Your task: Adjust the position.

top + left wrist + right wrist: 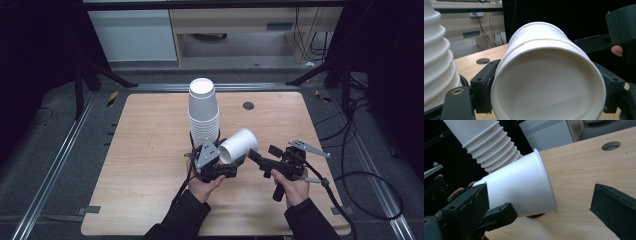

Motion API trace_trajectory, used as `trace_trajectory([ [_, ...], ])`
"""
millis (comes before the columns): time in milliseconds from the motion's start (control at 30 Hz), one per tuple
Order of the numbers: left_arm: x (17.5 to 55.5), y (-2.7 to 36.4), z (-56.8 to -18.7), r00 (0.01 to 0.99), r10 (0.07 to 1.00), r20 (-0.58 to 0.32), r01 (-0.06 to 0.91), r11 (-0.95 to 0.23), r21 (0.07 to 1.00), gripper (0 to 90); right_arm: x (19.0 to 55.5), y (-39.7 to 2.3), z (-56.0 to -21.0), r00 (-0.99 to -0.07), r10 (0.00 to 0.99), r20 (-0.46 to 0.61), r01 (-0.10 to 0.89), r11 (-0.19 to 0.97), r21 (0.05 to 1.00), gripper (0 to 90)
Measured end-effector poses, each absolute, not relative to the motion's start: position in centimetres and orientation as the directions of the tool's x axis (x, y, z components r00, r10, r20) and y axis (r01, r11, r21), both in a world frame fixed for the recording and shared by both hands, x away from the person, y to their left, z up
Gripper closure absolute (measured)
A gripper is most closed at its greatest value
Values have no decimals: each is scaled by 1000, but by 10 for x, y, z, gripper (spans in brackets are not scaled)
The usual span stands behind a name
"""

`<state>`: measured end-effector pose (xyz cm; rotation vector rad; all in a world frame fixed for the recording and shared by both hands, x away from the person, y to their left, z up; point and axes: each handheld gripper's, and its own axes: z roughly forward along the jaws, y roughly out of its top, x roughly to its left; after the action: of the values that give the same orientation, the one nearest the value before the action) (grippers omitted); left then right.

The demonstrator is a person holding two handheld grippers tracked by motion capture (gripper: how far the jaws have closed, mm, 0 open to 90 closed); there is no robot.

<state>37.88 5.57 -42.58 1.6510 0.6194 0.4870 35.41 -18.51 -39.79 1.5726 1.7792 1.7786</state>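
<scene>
Wooden table (150,165), cup (239,145) between left gripper (225,167) jaws

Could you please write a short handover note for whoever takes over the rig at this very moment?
Left gripper: shut on a single white cup, gripping its sides and holding it tilted above the table.
Right gripper: holds nothing; jaws point at the cup and stand apart from it. Whether they are open cannot be told.
Stack of cups: stands upside down on the table, just behind the left gripper.
Done: one cup is apart from the stack and in hand.
Left: probably to set this cup down or hand it over; the rest of the stack is untouched.
</scene>
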Motion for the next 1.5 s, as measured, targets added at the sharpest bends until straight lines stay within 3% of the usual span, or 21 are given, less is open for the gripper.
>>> trace_trajectory([
  [567,383,53,-428,734,678,-41,121,-71,990,197,362,-174,-403,-345,669,659,566,-412,714,29],
  [1500,379,58,-422,711,703,-12,69,-52,996,196,370,-160,-408,-199,462,864,641,-606,471,82],
])
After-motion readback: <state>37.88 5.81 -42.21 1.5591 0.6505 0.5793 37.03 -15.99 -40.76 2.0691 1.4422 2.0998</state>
